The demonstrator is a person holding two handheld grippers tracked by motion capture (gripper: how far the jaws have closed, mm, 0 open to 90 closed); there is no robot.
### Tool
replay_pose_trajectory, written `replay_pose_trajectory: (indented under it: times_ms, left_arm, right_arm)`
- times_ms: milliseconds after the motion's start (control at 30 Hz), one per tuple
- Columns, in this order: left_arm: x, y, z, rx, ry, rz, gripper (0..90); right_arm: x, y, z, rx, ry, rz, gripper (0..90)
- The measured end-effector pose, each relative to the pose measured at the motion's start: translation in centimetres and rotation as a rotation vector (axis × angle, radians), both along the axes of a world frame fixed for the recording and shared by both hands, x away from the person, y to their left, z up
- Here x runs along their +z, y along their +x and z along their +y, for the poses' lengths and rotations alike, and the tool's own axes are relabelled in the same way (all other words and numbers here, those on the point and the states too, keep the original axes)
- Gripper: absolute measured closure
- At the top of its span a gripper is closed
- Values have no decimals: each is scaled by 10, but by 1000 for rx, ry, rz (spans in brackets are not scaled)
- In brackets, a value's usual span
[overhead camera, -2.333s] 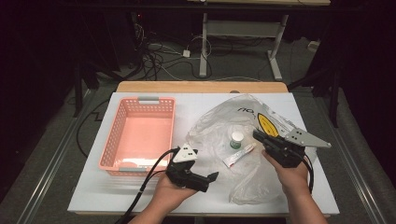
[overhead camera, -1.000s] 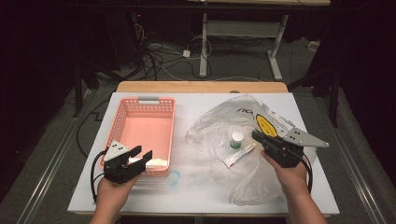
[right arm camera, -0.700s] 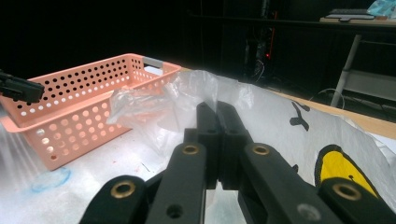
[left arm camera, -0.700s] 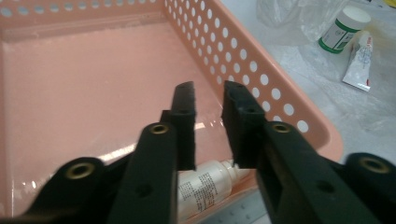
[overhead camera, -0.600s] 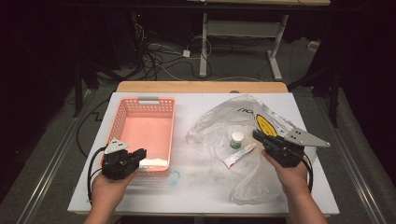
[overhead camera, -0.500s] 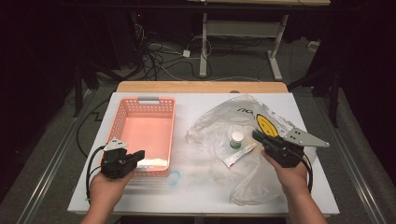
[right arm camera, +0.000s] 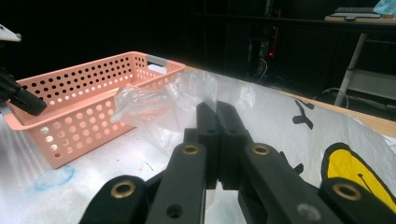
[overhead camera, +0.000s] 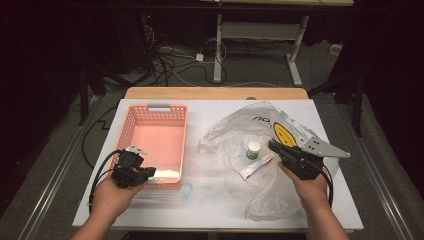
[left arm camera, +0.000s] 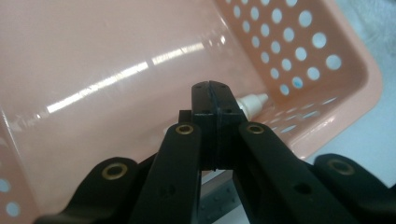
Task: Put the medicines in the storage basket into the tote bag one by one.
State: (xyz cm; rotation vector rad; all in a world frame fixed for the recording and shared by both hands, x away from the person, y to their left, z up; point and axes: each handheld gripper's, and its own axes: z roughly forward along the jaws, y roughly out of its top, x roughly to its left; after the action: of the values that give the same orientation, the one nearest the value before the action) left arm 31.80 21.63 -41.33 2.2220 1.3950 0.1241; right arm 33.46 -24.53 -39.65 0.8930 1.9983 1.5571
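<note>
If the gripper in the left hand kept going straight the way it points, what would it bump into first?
Probably the white tube lying in the pink basket: the left gripper, jaws shut, points right at it, though the gap is hard to judge.

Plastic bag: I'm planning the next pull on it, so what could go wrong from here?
1. The right gripper pinches only thin film of the plastic bag; a pull might tear it or slip off.
2. The small bottle and tube among its folds could roll away.
3. The left gripper, shut, sits low in the basket; lifting may snag its wall.
</note>
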Motion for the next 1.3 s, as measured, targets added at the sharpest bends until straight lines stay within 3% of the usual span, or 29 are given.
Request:
replay_pose_trajectory:
  times_ms: [133, 467, 733, 867, 1000, 1067, 1167, 1233, 1300]
  left_arm:
    - [-1, 5, -2, -21, 8, 45, 881]
    - [-6, 11, -14, -49, 66, 75, 880]
    - [-7, 27, -16, -99, 114, 210, 881]
    - [-8, 32, -17, -114, 116, 247, 881]
    - [-8, 38, -18, -91, 143, 222, 881]
    - [-7, 44, -18, -61, 139, 178, 880]
    - [0, 49, -15, -36, 80, 129, 880]
    - [2, 46, -15, -58, 65, 135, 880]
    - [0, 42, -17, -95, 101, 168, 880]
  right_arm:
    - [0, 0, 0, -1, 1, -5, 900]
    - [0, 0, 1, 1, 0, -1, 900]
    - [-1, 0, 2, 5, -2, 4, 900]
    - [-1, 0, 2, 0, -1, 8, 900]
    - [-2, 1, 2, 3, -4, 4, 900]
    - [-2, 1, 3, 7, -9, 5, 900]
    - [-1, 0, 4, 8, -9, 4, 900]
    - [-1, 0, 3, 5, -4, 2, 900]
    - [0, 0, 2, 3, -1, 2, 900]
